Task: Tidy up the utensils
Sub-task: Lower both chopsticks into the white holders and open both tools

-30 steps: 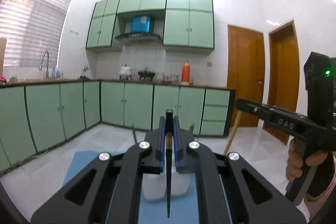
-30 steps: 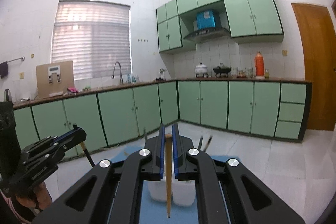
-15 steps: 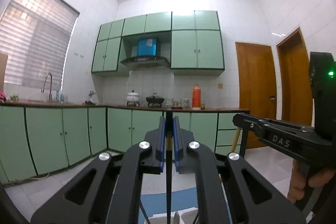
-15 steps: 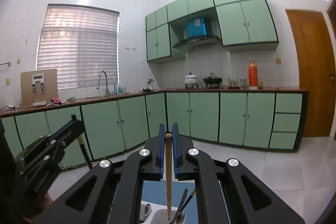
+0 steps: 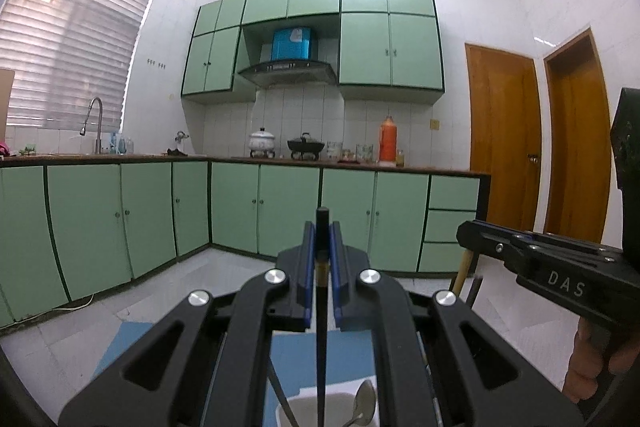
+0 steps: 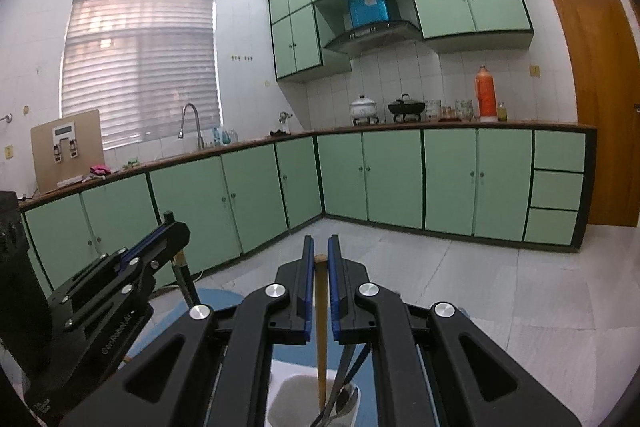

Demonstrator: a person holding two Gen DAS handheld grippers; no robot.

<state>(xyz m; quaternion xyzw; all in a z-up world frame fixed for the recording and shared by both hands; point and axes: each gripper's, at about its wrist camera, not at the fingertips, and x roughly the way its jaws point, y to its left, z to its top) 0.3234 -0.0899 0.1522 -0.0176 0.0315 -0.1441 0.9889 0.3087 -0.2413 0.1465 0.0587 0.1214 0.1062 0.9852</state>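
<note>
Both grippers have dropped and drawn back since a second ago, so the white utensil holder (image 5: pixel 332 407) now sits at the bottom edge of each wrist view instead of hidden under the fingers. Nearest the left camera, the left gripper (image 5: pixel 322 259) has its fingers pinched tight on a black chopstick (image 5: pixel 321 327) that hangs upright, its lower end reaching down into the holder, where a metal spoon (image 5: pixel 365 403) leans at the right. The right gripper (image 6: pixel 319 267) is likewise clamped almost closed on a wooden chopstick (image 6: pixel 321 339), which runs down into a round compartment of the holder (image 6: pixel 296 399) beside dark utensil handles (image 6: pixel 348 367) and a spoon bowl; whether its tip touches the bottom is hard to say. A hand (image 5: pixel 596 359) grips the right tool at the edge of the left view. The holder stands on a blue mat (image 5: pixel 296 351) over a pale surface. Farther off run green cabinets (image 5: pixel 288 211), a worktop with pots (image 5: pixel 262 141) and an orange flask (image 5: pixel 388 139), and wooden doors (image 5: pixel 504 143).
</note>
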